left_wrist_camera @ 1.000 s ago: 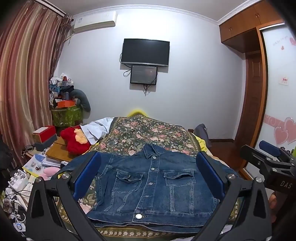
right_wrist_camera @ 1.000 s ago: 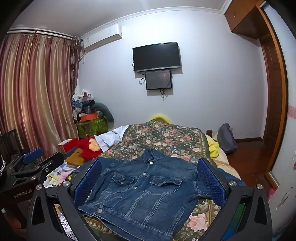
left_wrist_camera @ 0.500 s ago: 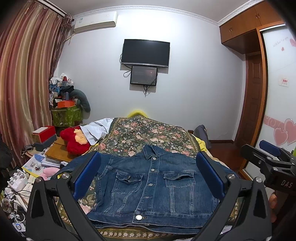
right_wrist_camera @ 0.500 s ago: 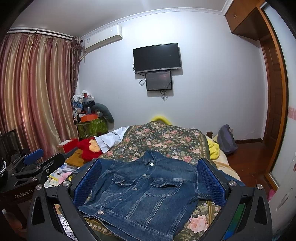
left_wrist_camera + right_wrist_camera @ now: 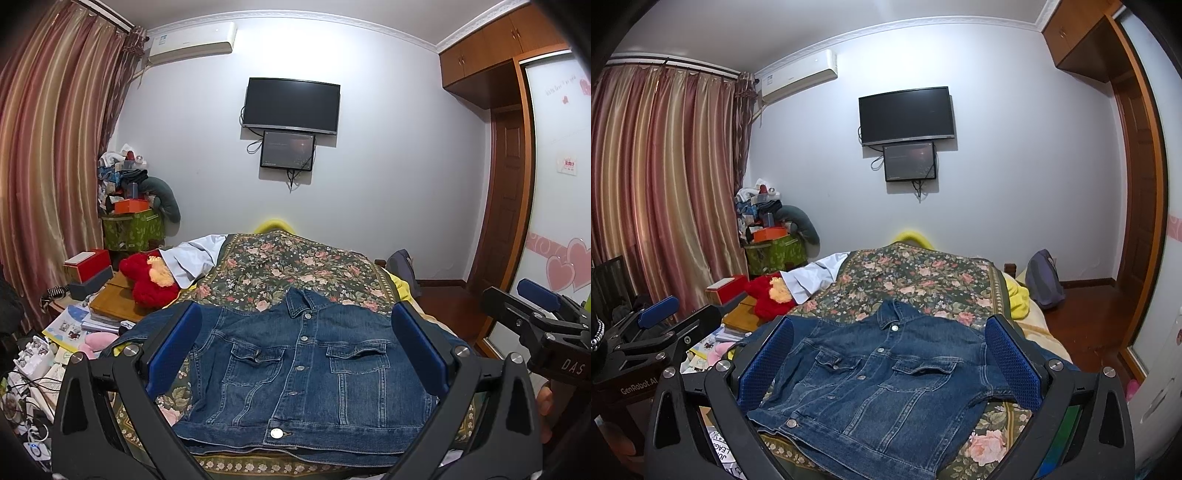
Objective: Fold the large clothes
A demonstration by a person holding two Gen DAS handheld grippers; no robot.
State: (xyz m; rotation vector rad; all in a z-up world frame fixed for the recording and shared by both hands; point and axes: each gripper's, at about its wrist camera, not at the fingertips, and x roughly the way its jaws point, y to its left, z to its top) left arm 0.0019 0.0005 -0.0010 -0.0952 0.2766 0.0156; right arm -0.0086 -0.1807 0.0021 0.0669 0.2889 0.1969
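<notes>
The denim jacket (image 5: 295, 373) lies front side up on the bed (image 5: 295, 266), buttoned, with its collar pointing toward the far wall and its hem at the near edge of the floral bedspread (image 5: 923, 273). Use the jacket as your landmark.

**Gripper state.** The left hand-held gripper (image 5: 295, 354) is released: its blue pads stand wide apart, one over each side of the jacket, holding nothing. The right hand-held gripper (image 5: 890, 365) is likewise spread and empty, hovering above the jacket and clear of the cloth.

**Handling.** Treat the denim as a heavy, fairly stiff fabric.
- Expect it to hold a crease line but resist a sharp fold at the thick seams, the collar and the hem band.
- Expect little slipping between the textured pads; the coarse weave should grip well.
- The metal buttons (image 5: 275, 433) are hard points. Do not clamp on them.

**Where to take hold.** Pinch through a single seam edge: the shoulder seam beside the collar, or the hem corner at the jacket's near edge. Both sleeves look already tucked in or draped off the sides; you cannot tell fully, because the pads cover them.

**Materials and shapes.** The jacket shows two flapped chest pockets (image 5: 356, 356), vertical stitched panels and a faded blue wash. Left of the jacket sits a red plush toy (image 5: 147, 280), well apart from it.
</notes>
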